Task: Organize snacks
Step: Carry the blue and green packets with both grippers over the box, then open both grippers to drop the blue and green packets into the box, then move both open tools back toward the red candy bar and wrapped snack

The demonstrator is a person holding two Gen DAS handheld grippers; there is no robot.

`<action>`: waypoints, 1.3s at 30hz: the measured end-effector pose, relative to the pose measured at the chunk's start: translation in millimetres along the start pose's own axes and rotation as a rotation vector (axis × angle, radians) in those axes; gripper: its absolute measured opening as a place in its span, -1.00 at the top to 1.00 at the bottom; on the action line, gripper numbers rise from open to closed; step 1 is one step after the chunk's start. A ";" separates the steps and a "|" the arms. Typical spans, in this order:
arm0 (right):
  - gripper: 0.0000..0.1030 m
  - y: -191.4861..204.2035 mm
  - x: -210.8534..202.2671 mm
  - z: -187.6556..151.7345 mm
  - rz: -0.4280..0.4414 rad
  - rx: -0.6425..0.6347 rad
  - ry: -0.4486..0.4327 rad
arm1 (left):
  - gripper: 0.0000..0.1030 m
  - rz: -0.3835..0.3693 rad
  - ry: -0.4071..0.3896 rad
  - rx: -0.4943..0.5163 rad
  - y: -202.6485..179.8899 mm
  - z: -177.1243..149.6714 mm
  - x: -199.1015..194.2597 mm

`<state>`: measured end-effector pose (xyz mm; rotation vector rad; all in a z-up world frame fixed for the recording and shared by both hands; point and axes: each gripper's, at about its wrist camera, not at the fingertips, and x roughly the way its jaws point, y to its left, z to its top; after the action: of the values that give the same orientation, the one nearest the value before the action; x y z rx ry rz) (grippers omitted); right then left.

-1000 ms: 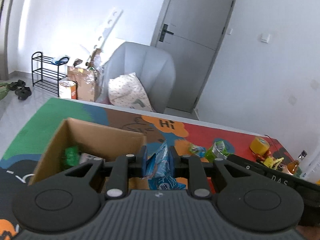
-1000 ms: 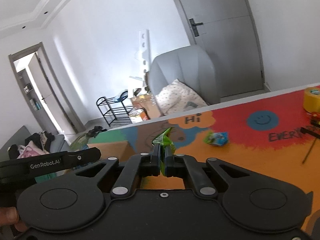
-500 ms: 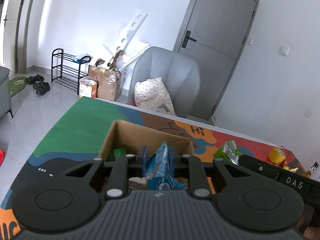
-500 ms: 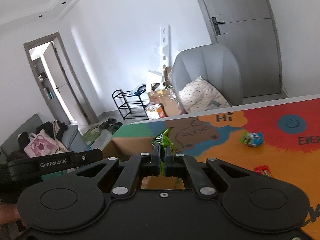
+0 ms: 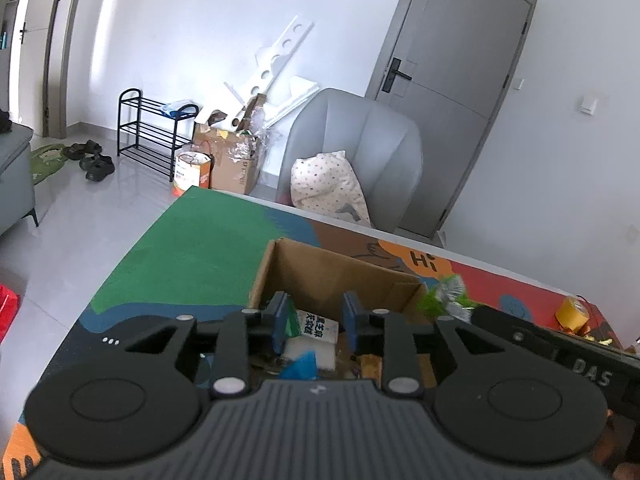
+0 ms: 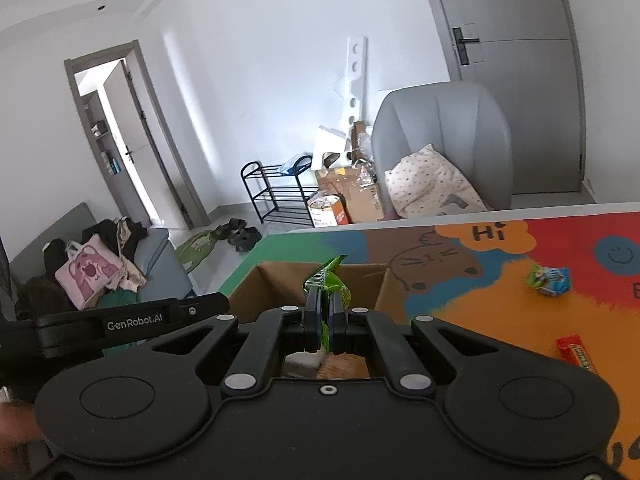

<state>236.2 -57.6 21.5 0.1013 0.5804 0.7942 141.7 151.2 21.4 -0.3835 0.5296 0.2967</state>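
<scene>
My left gripper (image 5: 316,322) now spread wide, empty; blue packet (image 5: 300,364) just dropped into cardboard box (image 5: 320,276). My right gripper (image 6: 325,330) pinches green packet (image 6: 326,280) above box. Its drop comes next.

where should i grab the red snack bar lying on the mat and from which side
Grip the red snack bar across its narrow width, near the middle, coming straight down from above. It lies flat on the mat, long and thin, so only its two long edges give the claw something to close on. Nothing sits beside it, and the blue snack packet lies well clear.
</scene>
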 end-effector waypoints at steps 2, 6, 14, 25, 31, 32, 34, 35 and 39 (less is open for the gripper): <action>0.97 5.3 3.3 -0.4 0.007 -0.006 0.006 | 0.32 0.009 0.000 -0.008 2.6 -0.1 -1.9; 0.97 13.5 9.9 0.5 0.024 -0.014 0.016 | 0.08 0.024 0.005 -0.011 10.5 -1.2 -5.6; 0.73 11.3 25.4 20.9 0.014 0.023 0.005 | -0.58 0.062 -0.006 -0.027 24.1 0.5 -12.9; 0.40 -6.6 3.5 13.0 -0.014 0.043 0.014 | -0.83 0.055 0.019 -0.002 10.8 -1.4 -5.1; 0.02 -20.2 -9.8 8.6 -0.054 0.045 0.013 | -0.95 0.066 0.060 0.023 -5.3 -4.0 0.5; -0.09 -22.5 -12.3 7.7 -0.061 0.044 0.015 | -0.95 0.059 0.069 0.024 -7.9 -4.5 2.0; -0.18 -28.4 -18.5 6.5 -0.073 0.045 0.015 | -0.95 0.047 0.081 0.033 -14.8 -6.0 5.6; -0.22 -31.4 -21.1 6.1 -0.081 0.046 0.014 | -0.95 0.046 0.087 0.041 -18.2 -6.9 6.8; -0.43 -44.6 -27.5 4.9 -0.098 0.066 0.025 | -0.95 0.029 0.104 0.077 -34.8 -11.0 9.9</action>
<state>252.2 -107.7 24.7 0.1226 0.6302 0.6821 157.9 117.5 16.9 -0.3183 0.6471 0.2851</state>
